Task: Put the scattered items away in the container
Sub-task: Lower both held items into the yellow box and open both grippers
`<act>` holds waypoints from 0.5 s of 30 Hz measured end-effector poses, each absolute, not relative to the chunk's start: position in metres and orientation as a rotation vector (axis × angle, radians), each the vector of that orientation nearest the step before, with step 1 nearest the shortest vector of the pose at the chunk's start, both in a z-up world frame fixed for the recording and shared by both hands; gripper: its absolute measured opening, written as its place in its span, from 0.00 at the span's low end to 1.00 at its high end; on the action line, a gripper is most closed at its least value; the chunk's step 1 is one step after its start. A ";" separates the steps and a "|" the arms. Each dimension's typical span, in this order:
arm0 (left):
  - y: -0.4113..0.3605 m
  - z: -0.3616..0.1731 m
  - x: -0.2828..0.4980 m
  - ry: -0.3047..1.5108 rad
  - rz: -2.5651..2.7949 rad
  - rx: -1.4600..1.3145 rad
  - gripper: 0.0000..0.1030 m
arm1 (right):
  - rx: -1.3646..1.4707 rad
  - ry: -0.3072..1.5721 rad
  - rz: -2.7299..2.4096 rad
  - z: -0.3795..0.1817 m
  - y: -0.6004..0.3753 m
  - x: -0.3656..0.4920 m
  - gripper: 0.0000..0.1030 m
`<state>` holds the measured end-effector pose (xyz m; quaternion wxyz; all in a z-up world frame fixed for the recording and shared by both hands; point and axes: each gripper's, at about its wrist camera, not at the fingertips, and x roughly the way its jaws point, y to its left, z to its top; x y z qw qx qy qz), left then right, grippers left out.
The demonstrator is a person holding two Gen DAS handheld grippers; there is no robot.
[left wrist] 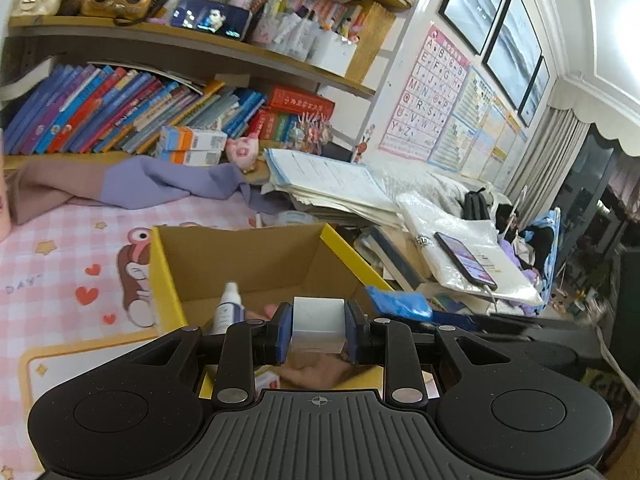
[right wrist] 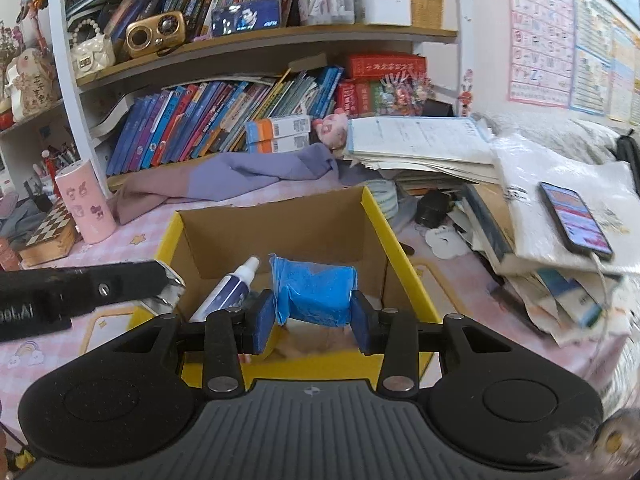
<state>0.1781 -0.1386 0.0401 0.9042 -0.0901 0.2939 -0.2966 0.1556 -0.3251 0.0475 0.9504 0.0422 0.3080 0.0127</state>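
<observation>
Yellow-edged cardboard box on the pink desk, both claws loaded above it.

Pink checked cloth covers the desk (right wrist: 460, 280), with a bookshelf (right wrist: 240, 36) behind and a slumped stack of papers (right wrist: 420, 140) to the right. Next in size, the open cardboard box (right wrist: 280, 220) sits in the middle of the desk, its far wall bare; a white spray bottle (right wrist: 228, 292) with a dark blue label lies inside against the left wall. Over the box's near end, the right claw (right wrist: 314, 316) is closed partway on a crumpled blue packet (right wrist: 316, 292), pads pressing both its ends. Beside it, the left claw (left wrist: 318, 332) is clamped tight on a small white cube-shaped box (left wrist: 318, 324), held over the box interior near the bottle (left wrist: 228, 308).
</observation>
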 end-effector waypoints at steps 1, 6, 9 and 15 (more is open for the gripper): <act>-0.145 0.038 0.181 0.611 -0.607 -0.166 0.25 | 0.083 0.633 0.040 0.046 -0.328 0.163 0.36; -0.174 0.025 0.198 0.664 -0.576 -0.084 0.25 | 0.080 0.687 0.100 0.034 -0.343 0.198 0.37; -0.184 0.015 0.208 0.714 -0.539 -0.069 0.25 | 0.078 0.735 0.140 0.024 -0.351 0.219 0.37; -0.197 0.002 0.222 0.781 -0.483 -0.041 0.25 | 0.062 0.811 0.215 0.006 -0.356 0.251 0.37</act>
